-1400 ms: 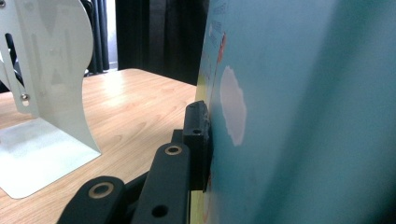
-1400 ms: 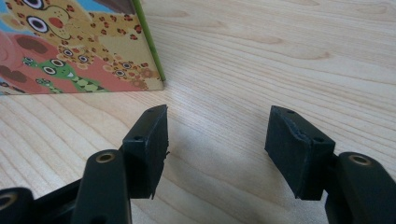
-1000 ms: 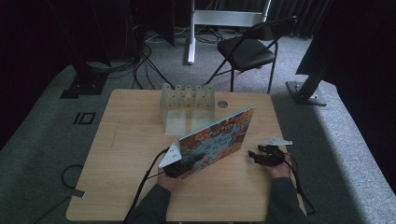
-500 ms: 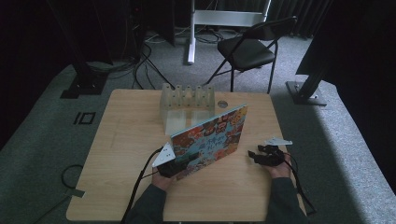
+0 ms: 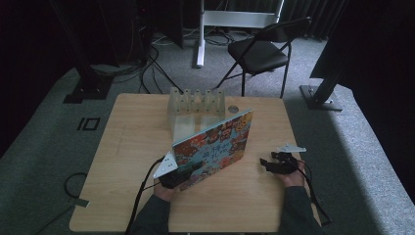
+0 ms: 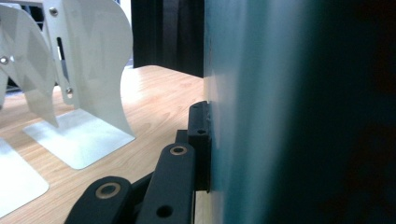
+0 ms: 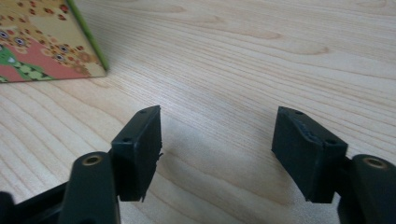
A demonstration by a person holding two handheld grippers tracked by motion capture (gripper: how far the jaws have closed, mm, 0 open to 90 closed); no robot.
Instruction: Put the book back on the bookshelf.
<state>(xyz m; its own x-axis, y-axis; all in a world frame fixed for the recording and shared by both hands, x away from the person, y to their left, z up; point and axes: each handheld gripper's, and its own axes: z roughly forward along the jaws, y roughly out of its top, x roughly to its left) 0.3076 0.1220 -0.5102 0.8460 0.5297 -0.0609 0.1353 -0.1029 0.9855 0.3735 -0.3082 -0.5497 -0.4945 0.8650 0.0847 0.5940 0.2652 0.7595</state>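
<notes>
Dim room, grey carpet, pale wooden surface (image 5: 127,147) lit from above; a person's forearms enter at its near edge. Near left: the left tool (image 5: 172,177) is clamped on the lower near corner of a large picture book (image 5: 215,147), one black jaw pressed flat against the cover in the left gripper view, where the book (image 6: 289,112) stands as a dark teal wall just beside the lens. Near right: the right tool (image 5: 277,164) rests low over the surface with its jaws spread wide and nothing between them (image 7: 217,149); a corner of the patterned cover (image 7: 44,39) lies off to its left, apart from it. Change over the last second: the book has tipped up from a shallow slant to a steeper one, its far right corner higher, and the left hand has drawn slightly leftward and nearer; the right tool has not moved. Reading: the book is being stood on edge, likely for slotting into the white divider rack (image 5: 195,105) at the far middle of the surface, which it now nearly reaches. A small round disc (image 5: 233,108) sits just right of the rack. Beyond the surface, a black folding chair (image 5: 259,51) and stand legs on the floor. Lift seems about half done; rack insertion not yet begun.
</notes>
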